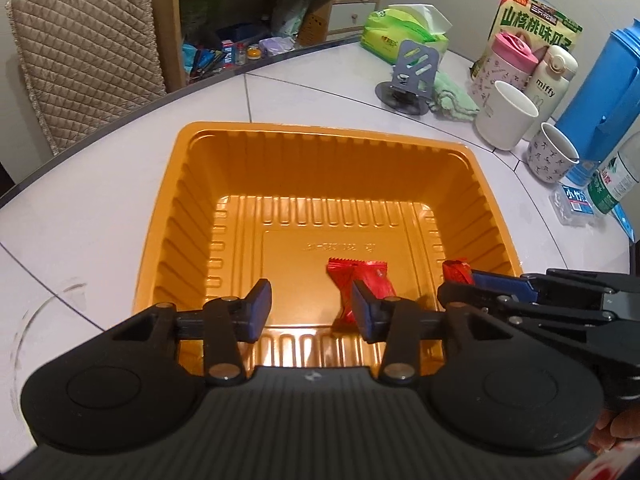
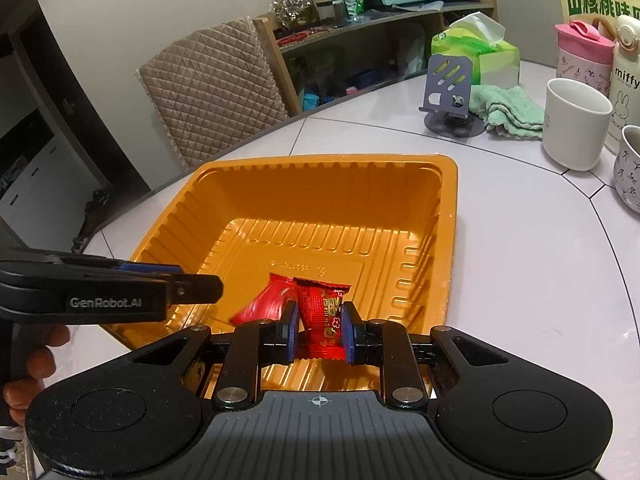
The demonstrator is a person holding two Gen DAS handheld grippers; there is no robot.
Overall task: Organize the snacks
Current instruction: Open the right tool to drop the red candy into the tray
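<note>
Orange tray (image 2: 450, 216), frame centre: collects snacks. Right gripper (image 2: 318, 336) clamps red candy (image 2: 324, 312) for depositing; left gripper (image 1: 312, 310) released, empty, second candy (image 1: 374, 280) dropped beneath.

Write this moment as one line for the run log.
left tool: open, empty | right tool: shut on red candy | other candy: in tray

Ribbed orange tray (image 1: 208, 216), red snack wrappers (image 1: 370, 280), blue-padded black tool (image 2: 319, 330), quilted beige chair cover (image 1: 80, 52).

The orange tray (image 1: 320, 136) is viewed steeply downward, close up, from its near edge. It is shared by both wrist views, the right one angled from the tray's right.
</note>
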